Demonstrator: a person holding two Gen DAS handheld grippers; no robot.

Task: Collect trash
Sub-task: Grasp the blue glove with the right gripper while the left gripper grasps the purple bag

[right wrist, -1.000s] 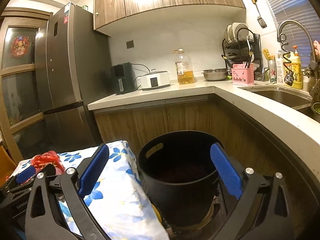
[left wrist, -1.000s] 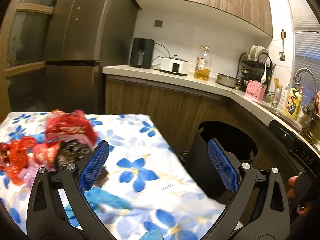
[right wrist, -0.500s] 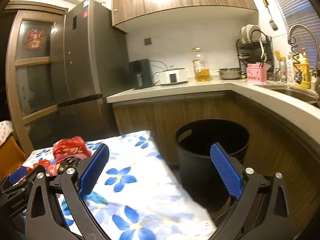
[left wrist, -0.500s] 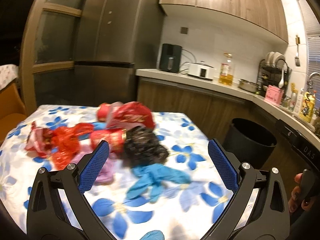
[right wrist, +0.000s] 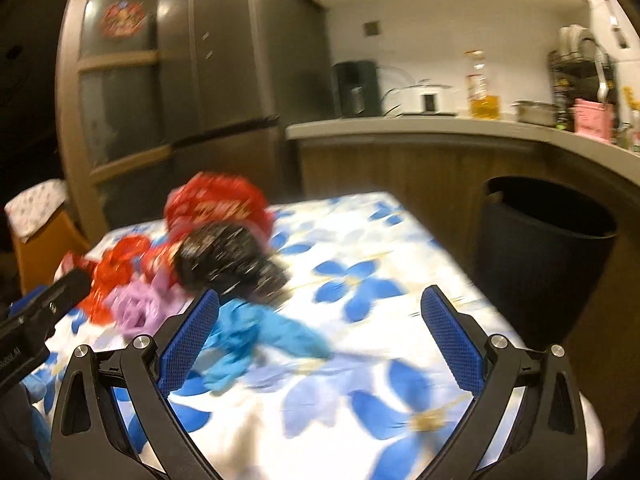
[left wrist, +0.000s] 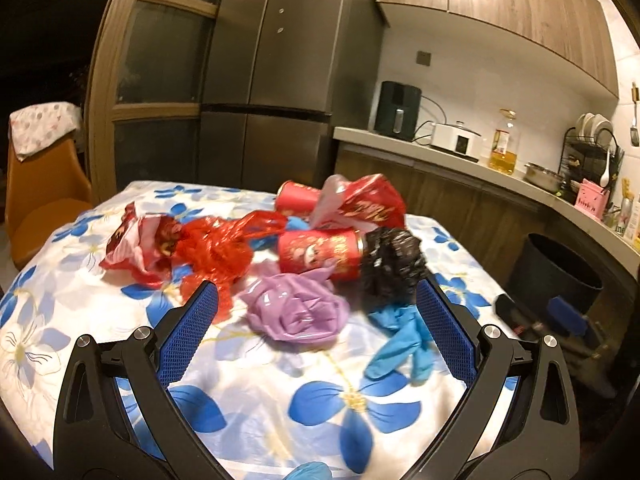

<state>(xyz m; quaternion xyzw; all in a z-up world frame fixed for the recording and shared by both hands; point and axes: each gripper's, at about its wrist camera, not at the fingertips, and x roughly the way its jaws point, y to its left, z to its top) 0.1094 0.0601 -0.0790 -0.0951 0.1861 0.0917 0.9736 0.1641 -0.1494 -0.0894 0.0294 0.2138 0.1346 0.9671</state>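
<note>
Trash lies on the flowered table [left wrist: 280, 392]: a purple crumpled bag [left wrist: 294, 314], a blue glove [left wrist: 404, 340], a black crumpled bag [left wrist: 394, 262], a red can [left wrist: 320, 254], red plastic bags [left wrist: 216, 248] and a red wrapper [left wrist: 360, 200]. My left gripper [left wrist: 316, 328] is open and empty, just in front of the purple bag. My right gripper [right wrist: 320, 336] is open and empty over the table, with the blue glove [right wrist: 256, 332] and black bag [right wrist: 232, 260] to its left. The black trash bin [right wrist: 544, 256] stands right of the table.
The bin also shows in the left wrist view [left wrist: 556, 276]. A fridge [left wrist: 280, 80] stands behind the table, a counter [left wrist: 460, 160] with appliances and an oil bottle [left wrist: 504, 148] to the right. An orange chair [left wrist: 44, 204] is at the left.
Both grippers have swung left, away from the bin, and now face the trash pile on the table. The left gripper has come closer to the purple bag. Both stay open.
</note>
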